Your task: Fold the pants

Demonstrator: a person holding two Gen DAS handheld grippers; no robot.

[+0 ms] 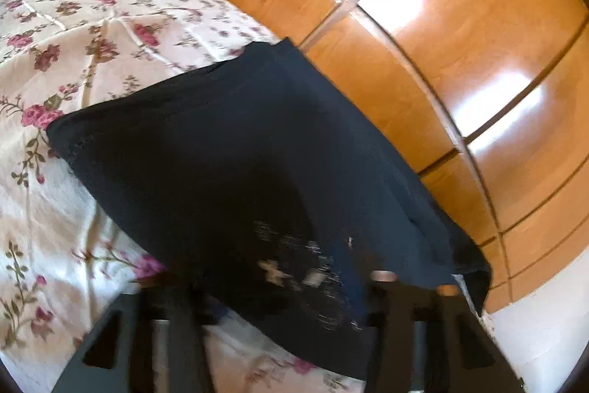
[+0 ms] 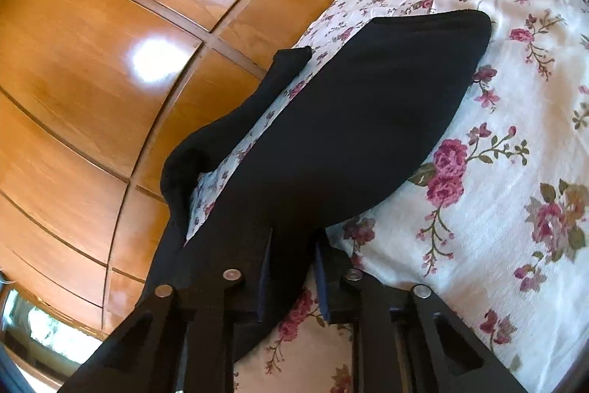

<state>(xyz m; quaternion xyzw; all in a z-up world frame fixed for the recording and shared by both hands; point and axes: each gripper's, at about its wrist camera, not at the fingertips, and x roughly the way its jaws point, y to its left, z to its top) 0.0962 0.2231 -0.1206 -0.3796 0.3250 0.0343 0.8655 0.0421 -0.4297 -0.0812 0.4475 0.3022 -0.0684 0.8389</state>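
The dark pants [image 2: 353, 120] are lying on the floral bedspread [image 2: 508, 172] beside the wooden wardrobe [image 2: 92, 69]; the right gripper [image 2: 292, 267] and left gripper [image 1: 279, 286] are each clamping the fabric

Pants [image 1: 228, 150]: black, plain, with pale flecks near one end. Bedspread [image 2: 515, 135]: cream, printed with pink-red roses and green leaves. Wardrobe [image 1: 460, 24]: glossy orange-brown wood, dark seams between panels.

The dark navy cloth pants [image 2: 349, 120] look soft and matt. The cream floral bedspread [image 2: 515, 150] has a faint sheen. The orange-brown wooden wardrobe panels [image 1: 460, 24] are glossy.
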